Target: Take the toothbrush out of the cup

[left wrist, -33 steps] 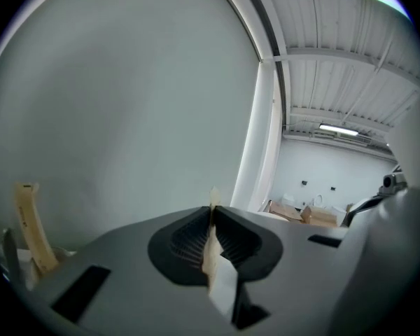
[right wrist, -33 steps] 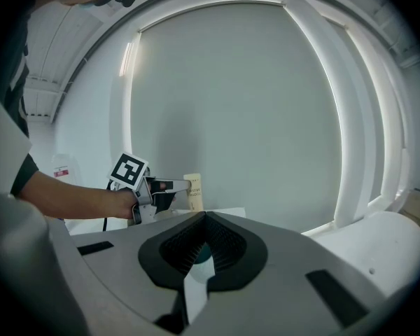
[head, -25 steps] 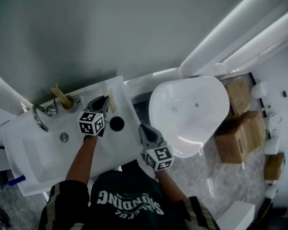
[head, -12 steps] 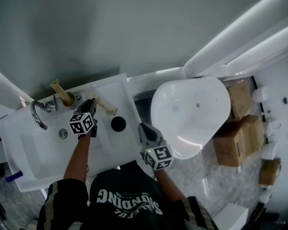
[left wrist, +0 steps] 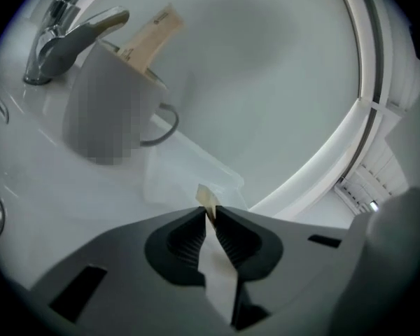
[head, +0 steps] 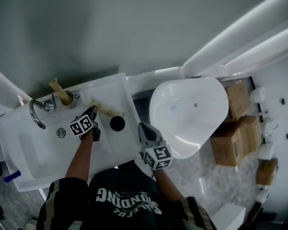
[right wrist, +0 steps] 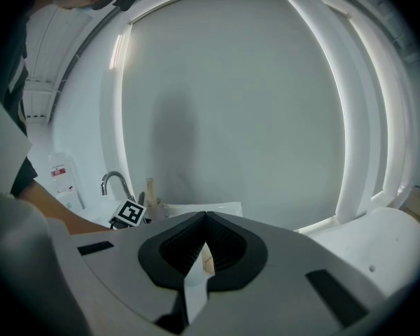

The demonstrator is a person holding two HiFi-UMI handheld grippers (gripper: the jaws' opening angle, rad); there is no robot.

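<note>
The left claw (left wrist: 208, 214) was closed on the toothbrush (head: 108, 110). The brush was already out of the cup (head: 68, 100) and held over the surface (head: 127, 139) near its back right corner, between the cup and a black disc (head: 117, 123). The right claw (right wrist: 206, 219) was closed on nothing, off the surface's right edge.

The step in hand was judged to be setting the brush down. Recommended procedure:
- Keep the grip firm until the brush lies flat.
- Keep the brush clear of the disc and the cup.
- Release only on contact.

Only the left gripper view showed the jaws pinching the brush, and a clear tray (left wrist: 189, 173) just ahead. Only the head view showed both claws, and a tan stick (head: 59, 88) standing in the cup beside the tap (head: 36, 114).
</note>
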